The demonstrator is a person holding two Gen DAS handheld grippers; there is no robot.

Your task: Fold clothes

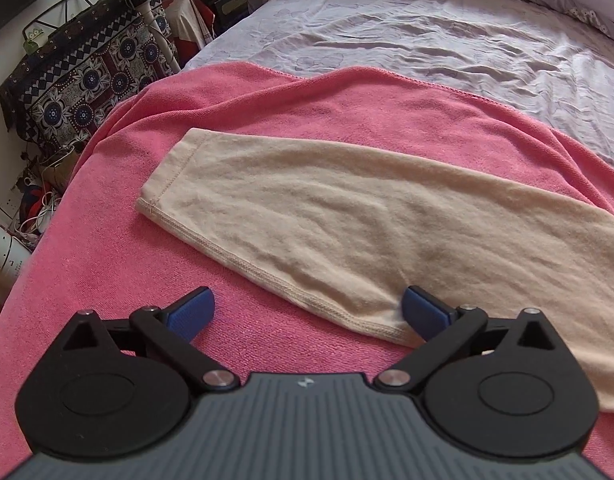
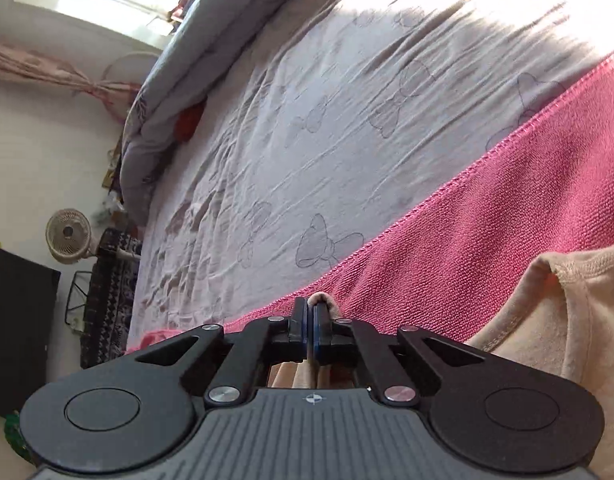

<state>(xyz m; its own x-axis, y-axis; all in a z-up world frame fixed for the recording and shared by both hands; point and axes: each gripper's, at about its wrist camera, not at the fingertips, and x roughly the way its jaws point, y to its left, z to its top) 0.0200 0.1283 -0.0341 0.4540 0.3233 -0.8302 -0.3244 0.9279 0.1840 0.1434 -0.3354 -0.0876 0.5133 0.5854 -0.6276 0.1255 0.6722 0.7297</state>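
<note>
A beige garment lies flat on a pink towel spread over the bed. My left gripper hovers over the garment's near hem, open wide; its right finger rests at the cloth's edge, its left finger over bare towel. In the right wrist view my right gripper is shut on a pinch of the beige garment, a small fold of which pokes out past the blue pads. More of the cloth hangs below and to the right of the jaws.
A lilac bedsheet with butterfly outlines covers the bed beyond the towel, and a grey duvet is bunched at its far end. Beside the bed stand a patterned cloth-covered stand, a fan and floor clutter.
</note>
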